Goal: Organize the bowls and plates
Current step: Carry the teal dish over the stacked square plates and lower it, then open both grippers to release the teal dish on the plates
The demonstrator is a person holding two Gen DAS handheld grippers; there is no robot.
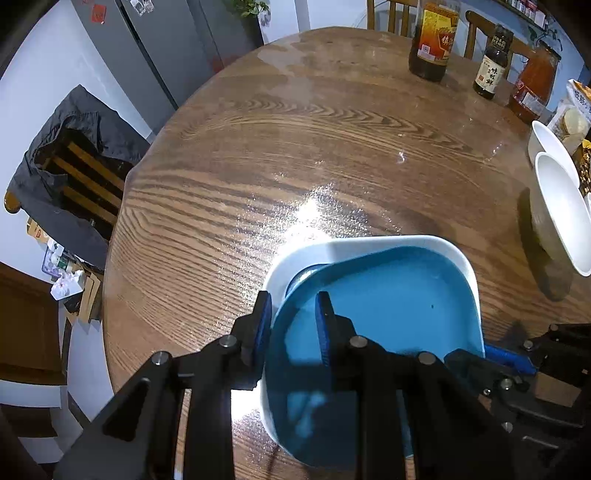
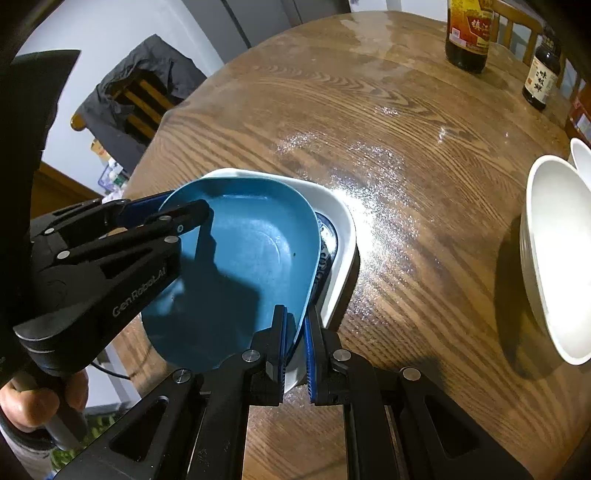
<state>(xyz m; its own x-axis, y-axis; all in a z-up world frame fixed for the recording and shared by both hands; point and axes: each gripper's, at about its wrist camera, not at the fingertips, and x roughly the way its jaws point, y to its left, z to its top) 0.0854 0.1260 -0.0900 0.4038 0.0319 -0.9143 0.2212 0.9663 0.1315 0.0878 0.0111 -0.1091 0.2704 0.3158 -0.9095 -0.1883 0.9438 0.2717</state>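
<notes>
A blue plate [image 1: 391, 299] [image 2: 240, 258] hangs tilted over a white square dish [image 1: 369, 245] [image 2: 334, 208] on the wooden table [image 1: 295, 147]. A dark patterned plate [image 2: 328, 251] lies in the dish under it. My left gripper [image 1: 293, 301] is shut on the blue plate's left rim, one finger inside and one outside; the right wrist view shows it [image 2: 181, 206] from the side. My right gripper [image 2: 295, 310] is shut on the near right rim, and its blue pads [image 1: 509, 360] show at the lower right of the left wrist view.
Two white bowls [image 1: 561, 210] [image 2: 561, 240] stand at the table's right edge. Dark bottles [image 1: 434, 40] [image 2: 469, 33] and a red jar [image 1: 535, 81] are at the far side. A chair with a dark jacket [image 1: 74, 166] is beyond the left edge. A hand [image 2: 37, 402] holds the left gripper.
</notes>
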